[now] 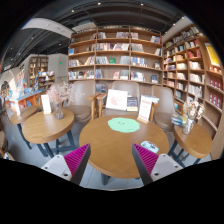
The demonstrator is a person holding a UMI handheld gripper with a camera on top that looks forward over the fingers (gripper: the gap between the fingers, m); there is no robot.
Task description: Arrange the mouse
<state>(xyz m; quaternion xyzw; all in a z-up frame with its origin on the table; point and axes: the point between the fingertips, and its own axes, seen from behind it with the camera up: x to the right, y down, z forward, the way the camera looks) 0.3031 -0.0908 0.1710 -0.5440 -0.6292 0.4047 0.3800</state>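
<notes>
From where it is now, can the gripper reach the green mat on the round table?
Probably yes: the gripper is open, and the green mat lies ahead of it on the round table with nothing between.

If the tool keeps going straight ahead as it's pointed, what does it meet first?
Probably the round wooden table, about where the green mat lies. The tool is open, nothing between its fingers. Depth is unclear.

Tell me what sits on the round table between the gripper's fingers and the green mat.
Only bare wooden tabletop in the gripper view. The gripper is open and empty, and the green mat lies beyond the fingers. No mouse is visible.
</notes>
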